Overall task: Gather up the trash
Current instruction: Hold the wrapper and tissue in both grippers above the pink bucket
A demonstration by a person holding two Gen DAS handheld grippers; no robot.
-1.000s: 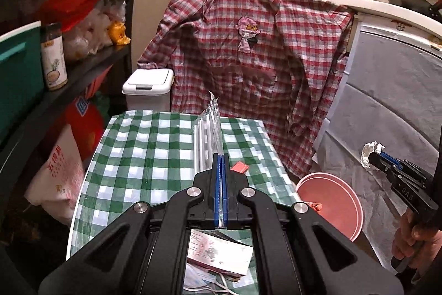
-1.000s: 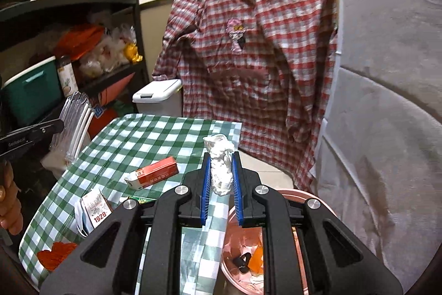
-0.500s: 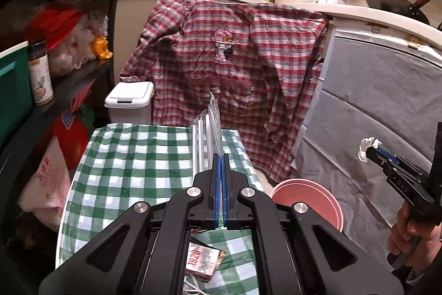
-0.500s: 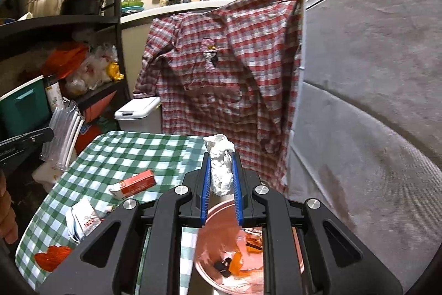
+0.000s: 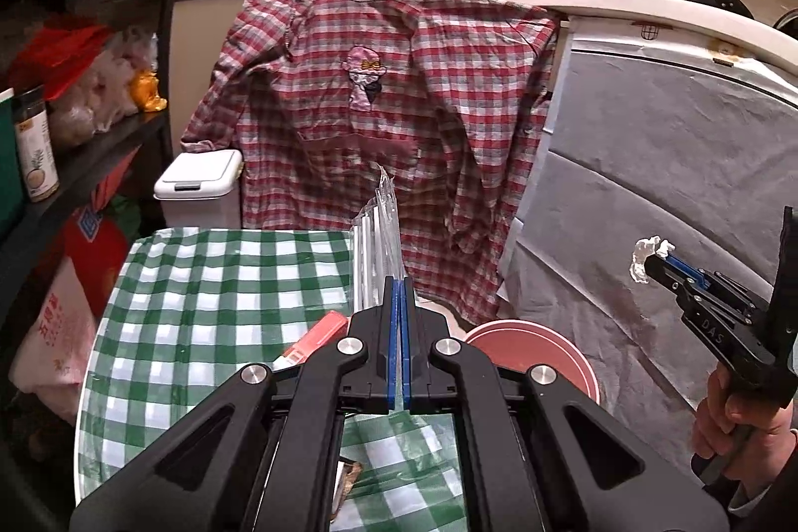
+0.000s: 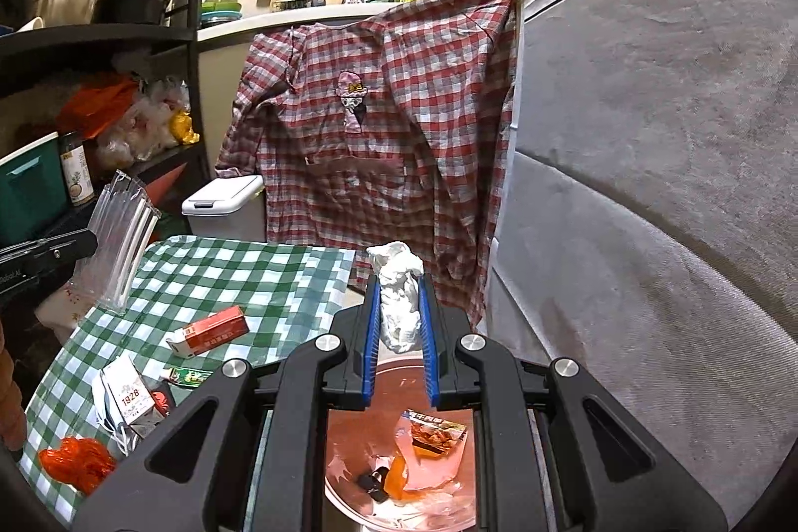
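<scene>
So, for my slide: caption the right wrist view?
Right tool holds crumpled white tissue above pink plastic bin beside green checked table.

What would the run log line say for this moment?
left gripper: shut on straw packet | right gripper: shut on tissue wad, above pink bin | table: litter remains

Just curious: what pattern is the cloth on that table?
Green and white checks on the tablecloth, clearest in the right wrist view.
</scene>
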